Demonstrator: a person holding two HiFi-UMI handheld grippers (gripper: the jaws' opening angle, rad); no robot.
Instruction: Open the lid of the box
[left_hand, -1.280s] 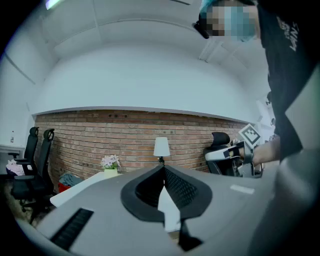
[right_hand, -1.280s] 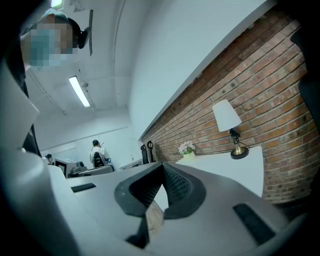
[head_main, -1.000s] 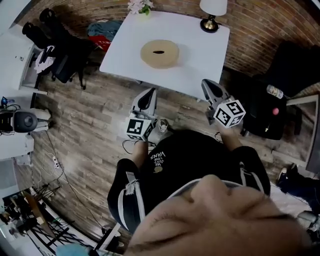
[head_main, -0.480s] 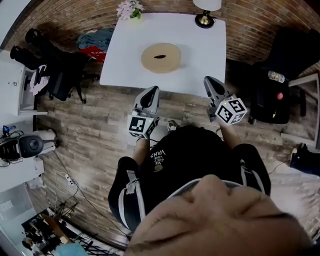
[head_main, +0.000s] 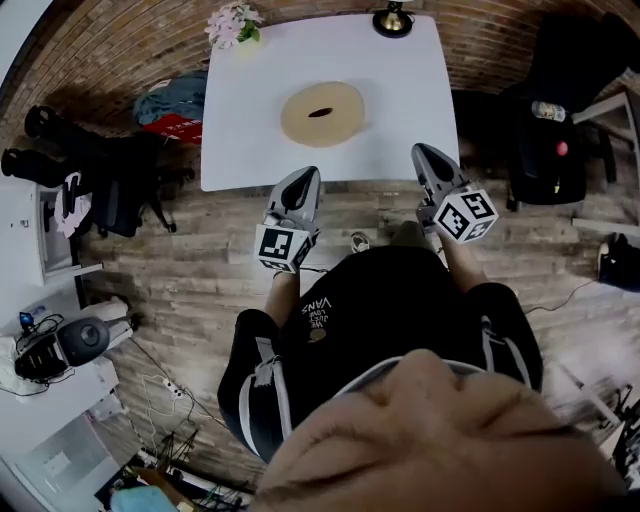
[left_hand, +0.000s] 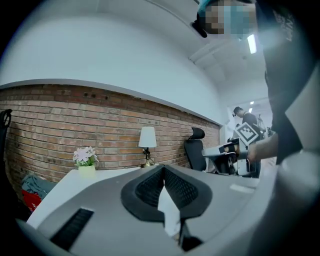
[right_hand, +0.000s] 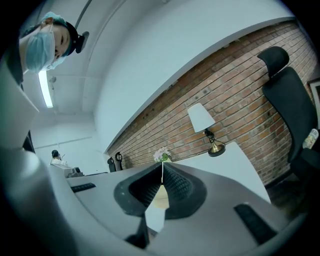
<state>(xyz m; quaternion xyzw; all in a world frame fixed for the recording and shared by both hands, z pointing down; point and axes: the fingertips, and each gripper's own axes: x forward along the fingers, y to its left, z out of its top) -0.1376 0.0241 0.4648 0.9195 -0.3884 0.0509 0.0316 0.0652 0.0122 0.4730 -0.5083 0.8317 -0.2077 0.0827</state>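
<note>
A round tan box (head_main: 321, 113) with a dark oval hole in its lid sits in the middle of the white table (head_main: 240, 150). My left gripper (head_main: 307, 173) is shut and empty, with its tip over the table's front edge, short of the box. My right gripper (head_main: 420, 150) is also shut and empty; it reaches the same edge, to the right of the box. In the left gripper view the left gripper (left_hand: 162, 166) points level over the tabletop. The right gripper (right_hand: 161, 165) does the same in the right gripper view.
A lamp (head_main: 392, 18) and a small flower pot (head_main: 231, 24) stand at the table's far edge. A black office chair (head_main: 545, 150) is to the right, and dark chairs (head_main: 90, 190) and a pile of clothes (head_main: 175, 105) to the left on the wooden floor.
The person has come up to the table and squared to it. Both gripper tips now reach its front edge. Both jaws stay shut.
</note>
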